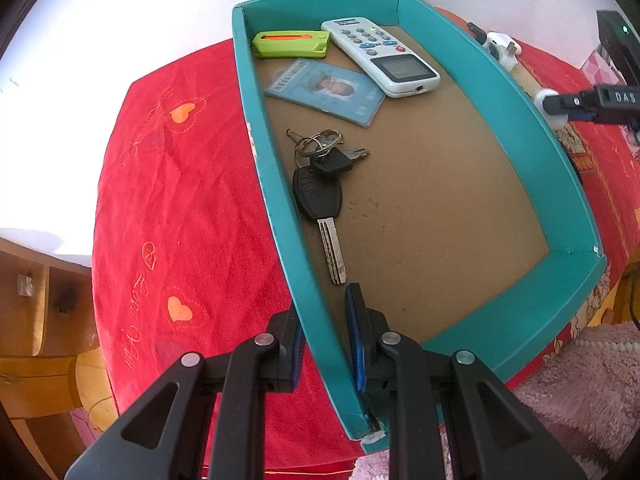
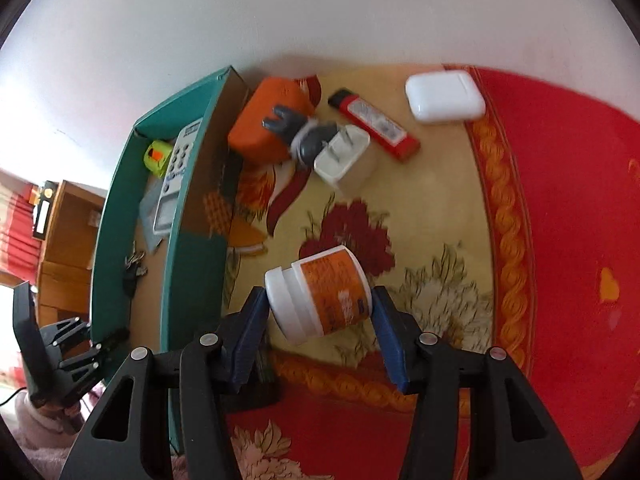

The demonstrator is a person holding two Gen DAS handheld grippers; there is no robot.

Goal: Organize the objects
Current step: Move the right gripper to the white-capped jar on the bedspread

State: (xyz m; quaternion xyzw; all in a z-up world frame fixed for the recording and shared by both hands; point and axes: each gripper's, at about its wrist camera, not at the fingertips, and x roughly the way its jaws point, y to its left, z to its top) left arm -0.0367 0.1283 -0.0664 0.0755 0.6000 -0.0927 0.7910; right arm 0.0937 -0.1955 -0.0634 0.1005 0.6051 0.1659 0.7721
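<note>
we see our left gripper (image 1: 326, 332) clamped on the near wall of the teal box (image 1: 472, 56), keys (image 1: 322, 184) inside it, our right gripper (image 2: 318, 322) straddling the orange-labelled jar (image 2: 320, 296) lying on its side just beside the box, whether its pads press the jar we cannot tell

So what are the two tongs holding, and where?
The left tongs pinch the teal box by its near side wall. The right tongs sit around the lying orange jar, lid end and bottom, but a firm hold cannot be told.
</note>
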